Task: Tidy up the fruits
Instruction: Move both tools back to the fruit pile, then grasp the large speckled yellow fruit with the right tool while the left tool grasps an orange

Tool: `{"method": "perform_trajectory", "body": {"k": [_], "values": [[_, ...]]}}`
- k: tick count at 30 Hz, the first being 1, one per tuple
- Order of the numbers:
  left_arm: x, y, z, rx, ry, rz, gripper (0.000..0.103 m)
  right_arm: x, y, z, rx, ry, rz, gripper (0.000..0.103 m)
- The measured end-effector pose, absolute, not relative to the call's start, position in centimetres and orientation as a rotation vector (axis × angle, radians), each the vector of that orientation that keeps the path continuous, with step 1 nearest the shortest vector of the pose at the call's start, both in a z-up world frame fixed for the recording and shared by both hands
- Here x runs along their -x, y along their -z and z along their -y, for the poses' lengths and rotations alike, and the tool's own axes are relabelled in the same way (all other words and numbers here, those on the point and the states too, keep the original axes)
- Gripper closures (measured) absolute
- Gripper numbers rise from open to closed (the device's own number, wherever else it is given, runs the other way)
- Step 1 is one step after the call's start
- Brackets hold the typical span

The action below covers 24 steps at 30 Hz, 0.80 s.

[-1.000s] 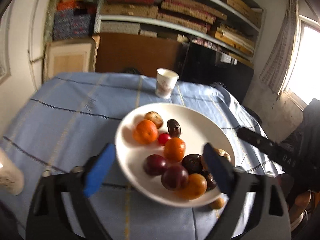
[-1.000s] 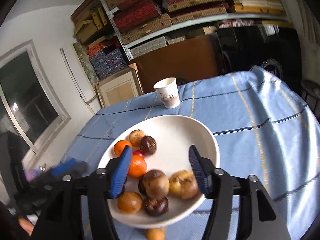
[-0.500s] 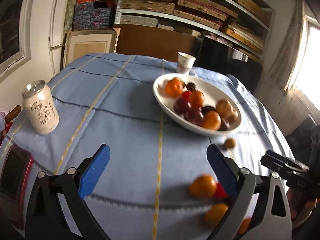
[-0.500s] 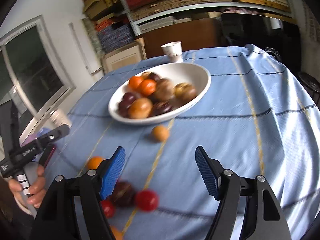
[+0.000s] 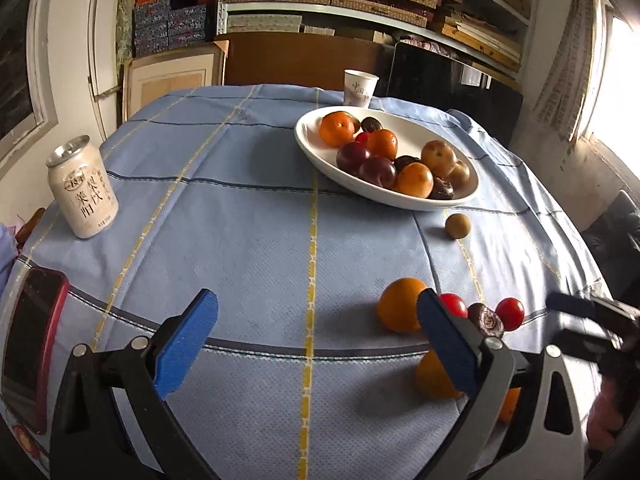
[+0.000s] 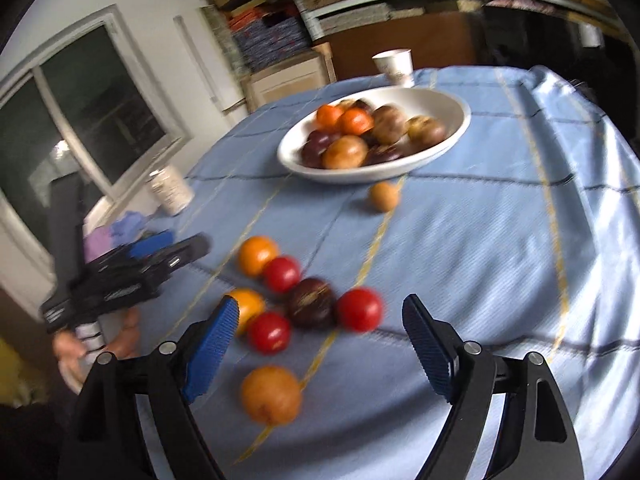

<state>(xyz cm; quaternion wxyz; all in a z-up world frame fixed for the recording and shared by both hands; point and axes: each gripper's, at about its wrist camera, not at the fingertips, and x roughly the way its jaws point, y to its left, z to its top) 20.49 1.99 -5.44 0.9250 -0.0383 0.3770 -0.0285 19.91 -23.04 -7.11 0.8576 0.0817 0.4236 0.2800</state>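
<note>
A white bowl (image 5: 404, 199) (image 6: 452, 142) heaped with oranges, plums and brown fruits stands at the far right of the blue tablecloth. A small brown fruit (image 5: 458, 225) (image 6: 384, 197) lies in front of it. Near the front edge lies a loose cluster: oranges (image 5: 400, 304) (image 6: 257, 255), red tomatoes (image 5: 509, 313) (image 6: 359, 309) and a dark plum (image 6: 311, 302). My left gripper (image 5: 316, 344) is open and empty, left of the cluster. My right gripper (image 6: 320, 344) is open and empty, just above the cluster.
A white drink can (image 5: 83, 187) (image 6: 170, 192) stands at the left. A paper cup (image 5: 359, 88) (image 6: 394, 67) stands behind the bowl. A red phone (image 5: 30, 350) lies at the near left edge. Shelves and a wooden cabinet are behind the table.
Both grippers pulled back from over the bowl toward the table's near edge. The loose fruits by the front edge came into view.
</note>
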Motion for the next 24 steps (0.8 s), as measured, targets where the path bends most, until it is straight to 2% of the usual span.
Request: {"method": "perform_trajectory", "body": {"k": [13, 24], "values": [[-21.1, 5.8, -2.0, 0.076, 0.049, -0.8, 0.005, -16.6, 8.9, 18.3, 0.168, -0.617, -0.94, 0.019], [-21.0, 5.8, -2.0, 0.067, 0.049, -0.801, 0.005, -16.2, 9.7, 17.3, 0.244, -0.615, -0.953, 0.023]]}}
